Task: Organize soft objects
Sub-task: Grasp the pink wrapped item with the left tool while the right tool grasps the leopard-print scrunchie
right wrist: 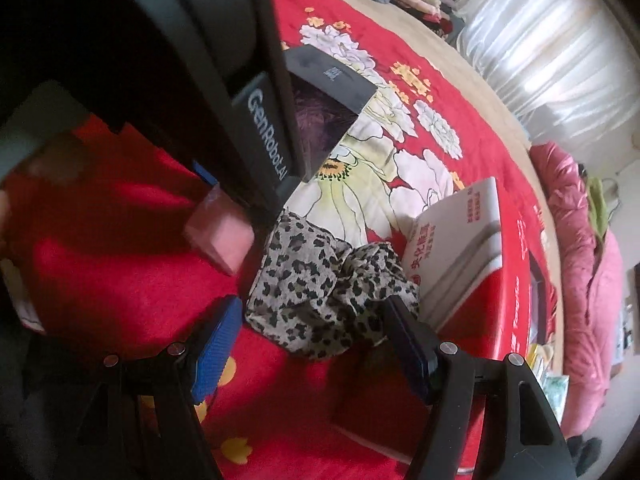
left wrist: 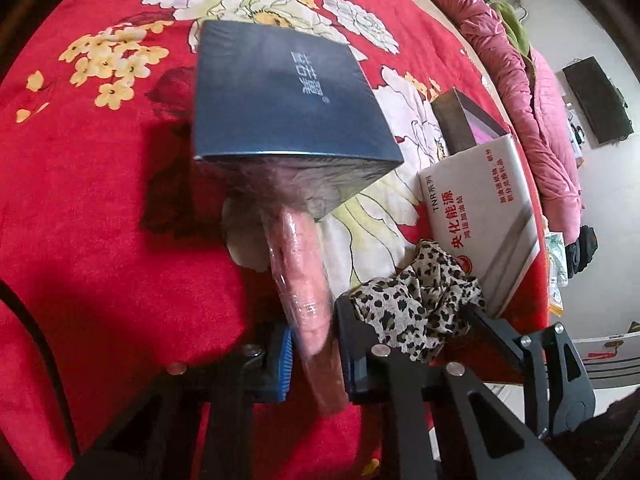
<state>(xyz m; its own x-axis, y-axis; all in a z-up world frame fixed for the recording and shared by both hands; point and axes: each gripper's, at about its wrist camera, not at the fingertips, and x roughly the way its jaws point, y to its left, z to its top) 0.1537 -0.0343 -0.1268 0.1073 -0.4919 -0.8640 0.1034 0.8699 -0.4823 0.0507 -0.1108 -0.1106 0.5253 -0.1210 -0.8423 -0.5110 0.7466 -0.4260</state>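
A pink soft item wrapped in clear plastic (left wrist: 300, 248) stands on edge on the red floral bedspread (left wrist: 100, 200). My left gripper (left wrist: 315, 332) is shut on its near end, with the blue pads pressing both sides. The same pink item (right wrist: 220, 236) shows in the right wrist view under the left gripper's black body (right wrist: 264, 136). A crumpled leopard-print cloth (right wrist: 316, 292) lies just right of it. My right gripper (right wrist: 312, 328) is open, its fingertips on either side of the cloth's near edge. The leopard-print cloth (left wrist: 416, 308) also appears in the left wrist view.
A dark blue box (left wrist: 280, 92) sits tilted just beyond the pink item. A white box with red print (left wrist: 480, 216) leans beside the cloth, with a dark box (left wrist: 460, 124) behind it. A pink quilt (left wrist: 540, 92) lies along the bed's far edge.
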